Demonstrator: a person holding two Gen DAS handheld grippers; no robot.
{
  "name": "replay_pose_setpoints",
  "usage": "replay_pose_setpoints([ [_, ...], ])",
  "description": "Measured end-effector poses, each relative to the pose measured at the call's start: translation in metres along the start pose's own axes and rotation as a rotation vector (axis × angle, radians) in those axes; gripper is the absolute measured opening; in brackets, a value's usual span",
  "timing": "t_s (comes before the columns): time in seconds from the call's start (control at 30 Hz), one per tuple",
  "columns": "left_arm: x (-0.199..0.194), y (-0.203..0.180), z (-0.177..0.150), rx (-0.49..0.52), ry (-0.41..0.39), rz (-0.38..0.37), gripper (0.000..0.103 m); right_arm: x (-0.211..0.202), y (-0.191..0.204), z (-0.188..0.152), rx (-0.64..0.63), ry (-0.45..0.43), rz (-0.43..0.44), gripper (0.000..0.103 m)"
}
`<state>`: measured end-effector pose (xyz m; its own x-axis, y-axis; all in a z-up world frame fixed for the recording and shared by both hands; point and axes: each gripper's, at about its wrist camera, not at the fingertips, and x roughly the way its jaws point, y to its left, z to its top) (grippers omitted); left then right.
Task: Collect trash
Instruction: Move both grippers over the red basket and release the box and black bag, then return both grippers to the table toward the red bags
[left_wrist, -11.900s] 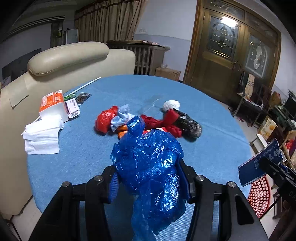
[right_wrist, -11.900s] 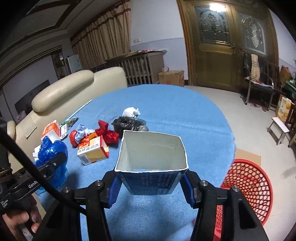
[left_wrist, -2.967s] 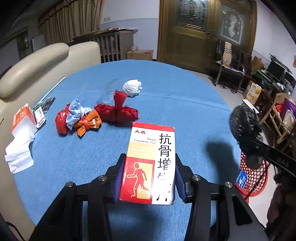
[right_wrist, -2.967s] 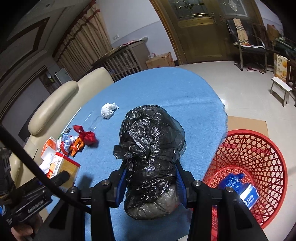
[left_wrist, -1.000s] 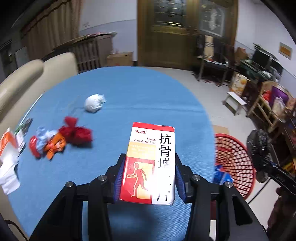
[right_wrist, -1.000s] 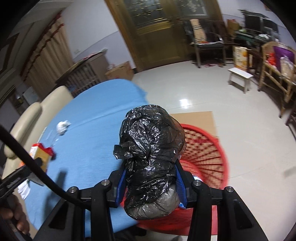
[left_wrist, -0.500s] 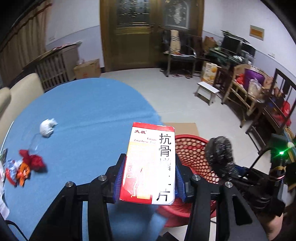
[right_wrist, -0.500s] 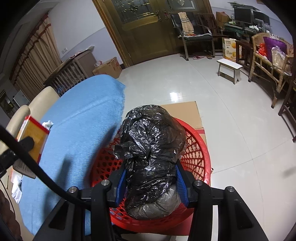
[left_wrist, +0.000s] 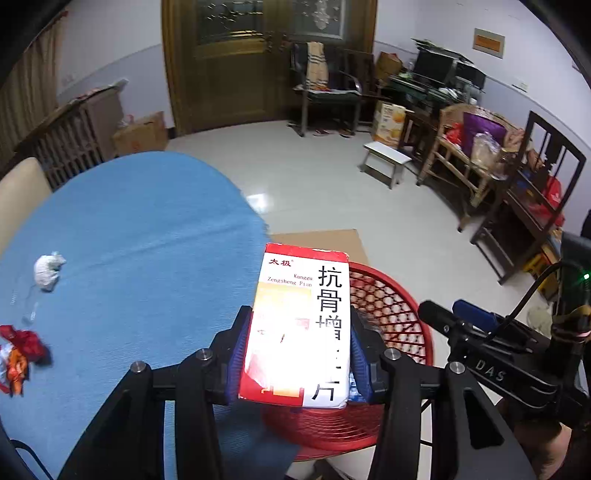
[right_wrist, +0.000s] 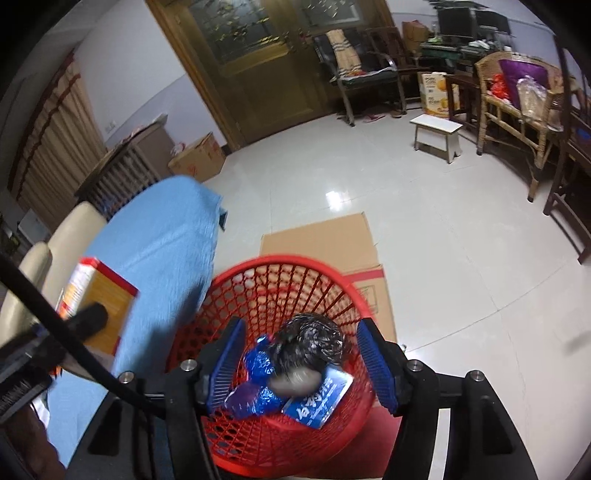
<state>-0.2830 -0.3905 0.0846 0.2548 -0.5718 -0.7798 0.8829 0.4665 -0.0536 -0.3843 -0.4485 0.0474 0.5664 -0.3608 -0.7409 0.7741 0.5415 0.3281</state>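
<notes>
1. The left tongs (left_wrist: 297, 354) clamp a red-and-white medicine box (left_wrist: 301, 325) upright, at the tabletop (left_wrist: 140, 236) edge beside the red basket (left_wrist: 391, 306).
2. The right tongs (right_wrist: 301, 363) hang wide open and empty over the basket.
3. A black bag (right_wrist: 306, 343), a crumpled blue bag (right_wrist: 258, 369) and a blue carton (right_wrist: 321, 400) lie inside.

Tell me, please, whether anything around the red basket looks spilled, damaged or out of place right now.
Nothing looks spilled. The black bag, blue bag and blue carton all lie inside the red basket. The medicine box in the left gripper has a torn lower corner; loose scraps remain on the table.
</notes>
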Motion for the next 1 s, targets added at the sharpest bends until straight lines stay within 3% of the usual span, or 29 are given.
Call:
replay_pose_setpoints([
  [0.03, 0.004, -0.003, 0.001, -0.001, 0.01, -0.019, 0.05, -0.002, -0.002, 0.002, 0.006, -0.008, -0.001, 0.066],
  [0.07, 0.01, -0.006, 0.002, 0.001, 0.026, -0.036, 0.057, -0.005, -0.004, 0.004, 0.014, -0.019, -0.001, 0.066],
  [0.13, 0.02, -0.01, 0.005, 0.005, 0.062, -0.038, 0.078, -0.01, -0.007, 0.007, 0.022, -0.029, 0.001, 0.067],
  [0.3, 0.013, -0.004, 0.004, -0.01, 0.049, -0.034, 0.078, -0.021, -0.012, 0.011, 0.026, -0.05, -0.007, 0.067],
  [0.5, -0.02, 0.037, -0.005, -0.105, -0.012, 0.018, 0.078, -0.023, 0.001, 0.01, 0.015, -0.05, 0.009, 0.066],
  [0.73, -0.054, 0.103, -0.049, -0.236, -0.033, 0.11, 0.078, -0.017, 0.048, -0.002, -0.071, -0.025, 0.064, 0.066],
  [1.0, -0.087, 0.18, -0.107, -0.41, -0.049, 0.222, 0.078, -0.007, 0.129, -0.028, -0.234, 0.032, 0.144, 0.066],
])
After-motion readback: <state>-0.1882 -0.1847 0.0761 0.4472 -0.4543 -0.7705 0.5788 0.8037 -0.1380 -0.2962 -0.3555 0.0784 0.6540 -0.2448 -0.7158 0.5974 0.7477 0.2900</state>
